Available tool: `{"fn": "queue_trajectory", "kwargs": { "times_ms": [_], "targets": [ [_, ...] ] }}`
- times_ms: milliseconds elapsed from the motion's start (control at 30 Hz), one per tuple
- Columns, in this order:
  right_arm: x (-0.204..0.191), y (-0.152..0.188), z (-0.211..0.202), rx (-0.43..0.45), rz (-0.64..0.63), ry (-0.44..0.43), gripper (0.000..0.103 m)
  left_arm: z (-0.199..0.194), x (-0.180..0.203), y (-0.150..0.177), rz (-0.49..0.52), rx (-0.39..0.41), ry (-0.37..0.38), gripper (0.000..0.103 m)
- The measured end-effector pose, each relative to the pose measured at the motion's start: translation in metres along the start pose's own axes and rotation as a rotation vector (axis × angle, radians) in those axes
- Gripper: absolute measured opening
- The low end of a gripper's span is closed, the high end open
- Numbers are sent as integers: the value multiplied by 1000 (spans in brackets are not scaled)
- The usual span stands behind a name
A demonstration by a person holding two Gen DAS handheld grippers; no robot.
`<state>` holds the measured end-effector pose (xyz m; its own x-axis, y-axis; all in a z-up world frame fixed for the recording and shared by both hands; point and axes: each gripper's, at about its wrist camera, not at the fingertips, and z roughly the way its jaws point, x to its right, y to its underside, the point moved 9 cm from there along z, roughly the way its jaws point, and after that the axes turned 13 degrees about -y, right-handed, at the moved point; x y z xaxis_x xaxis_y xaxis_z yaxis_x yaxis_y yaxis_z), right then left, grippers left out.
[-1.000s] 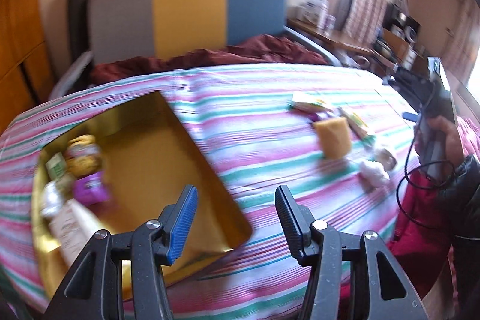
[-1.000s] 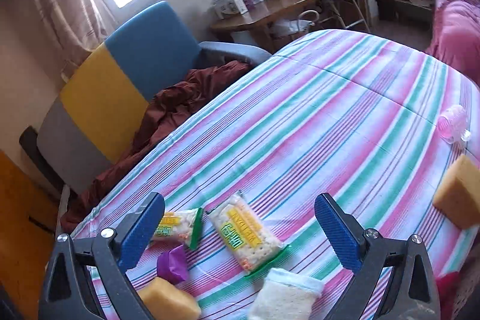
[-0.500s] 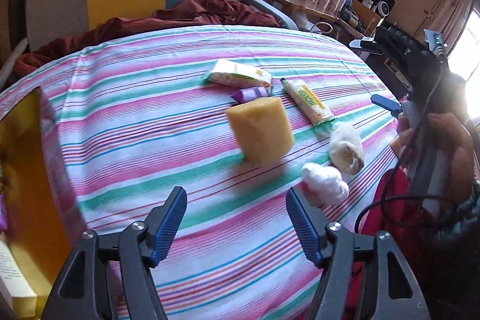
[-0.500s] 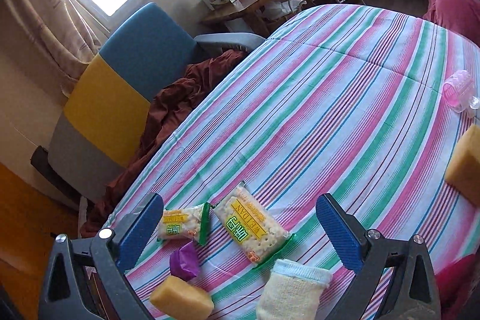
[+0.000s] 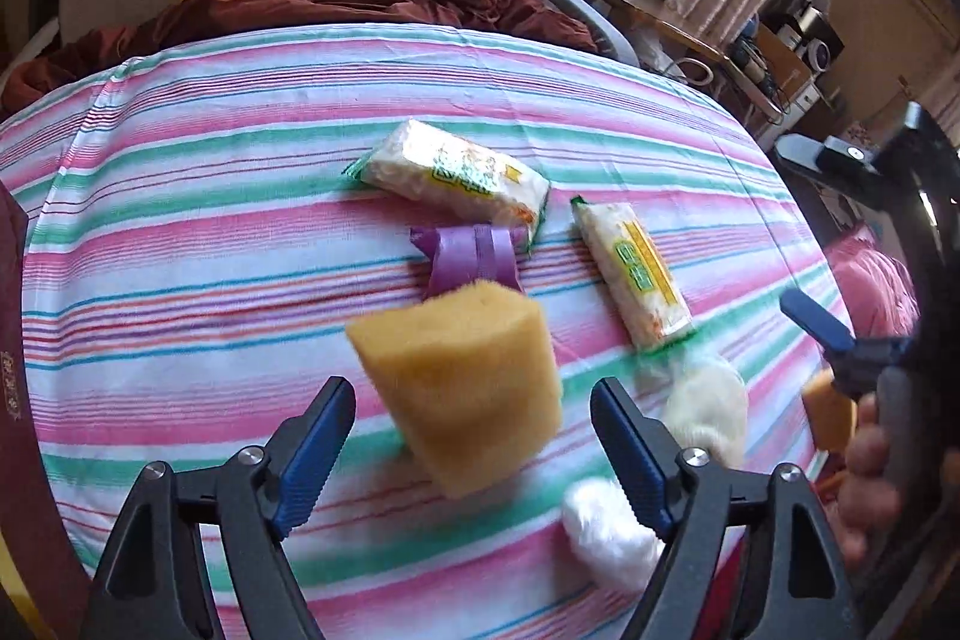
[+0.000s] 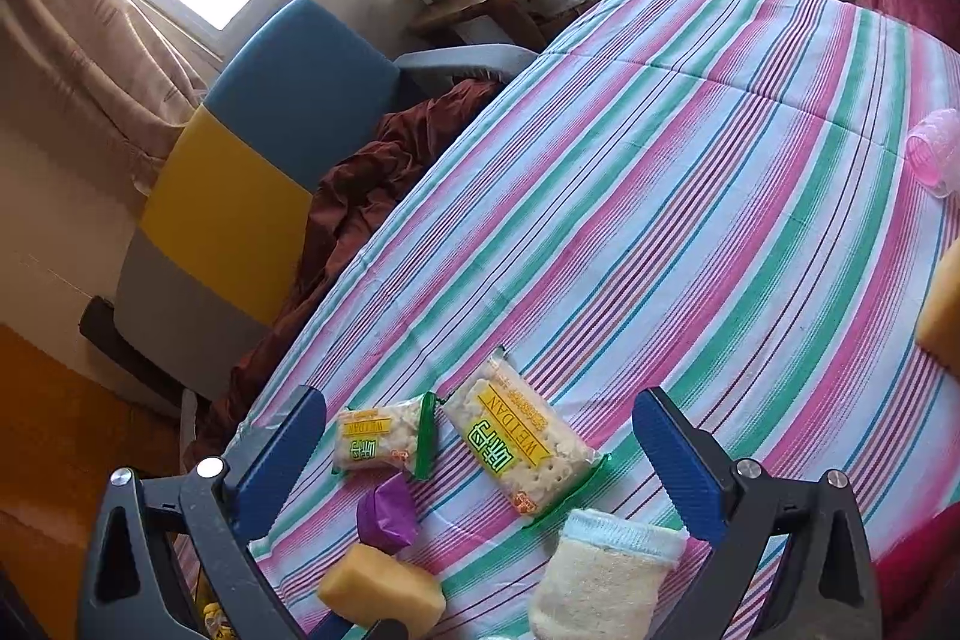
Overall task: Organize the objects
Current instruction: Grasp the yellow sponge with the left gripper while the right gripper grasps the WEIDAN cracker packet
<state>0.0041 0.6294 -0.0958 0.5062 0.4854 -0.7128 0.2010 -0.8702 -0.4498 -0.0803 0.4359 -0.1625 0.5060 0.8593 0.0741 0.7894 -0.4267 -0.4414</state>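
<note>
A yellow sponge (image 5: 465, 382) lies on the striped tablecloth, just ahead of and between the fingers of my open, empty left gripper (image 5: 474, 451). Behind it lie a purple packet (image 5: 471, 259) and two cracker packs (image 5: 456, 178) (image 5: 633, 274). White socks (image 5: 708, 409) (image 5: 609, 532) lie to its right. My right gripper (image 6: 480, 454) is open and empty above the cracker packs (image 6: 519, 448) (image 6: 381, 439), the purple packet (image 6: 387, 514), the sponge (image 6: 384, 589) and a sock (image 6: 603, 574). It also shows at the right edge of the left wrist view (image 5: 822, 322).
A second yellow sponge (image 6: 942, 307) and a pink plastic item (image 6: 936, 151) lie at the table's right side. A grey, yellow and blue chair (image 6: 258, 184) with dark red cloth (image 6: 372, 184) stands behind the table. A dark red edge (image 5: 24, 400) borders the left.
My left gripper has swung right, away from the gold tray, and closed in on the yellow sponge, which now sits between its fingers. The right gripper has barely moved.
</note>
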Motion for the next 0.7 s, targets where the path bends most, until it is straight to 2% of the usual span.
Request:
{"fn": "queue_trajectory", "kwargs": {
  "times_ms": [100,133,167,267,367,500,700],
  "targets": [
    [-1,1,4,-12,-13,5,103,14,-3,-5,-28,-15,-18,80],
    [-1,0,5,-14,-19,8,103,16,-6,-5,-40,-16,-2,65],
    [-1,0,6,-17,-27,14,103,15,-7,-4,-49,-20,32,60],
    [-4,2,11,-36,-55,18,103,3,-14,4,-33,-4,86,55],
    [-7,5,16,-60,-92,39,103,-16,-25,19,7,9,142,55],
    [-5,9,24,-93,-120,79,103,-32,-33,52,96,-38,186,55],
    [8,12,33,-131,-148,170,103,-49,-47,90,159,-57,184,55]
  ]
}}
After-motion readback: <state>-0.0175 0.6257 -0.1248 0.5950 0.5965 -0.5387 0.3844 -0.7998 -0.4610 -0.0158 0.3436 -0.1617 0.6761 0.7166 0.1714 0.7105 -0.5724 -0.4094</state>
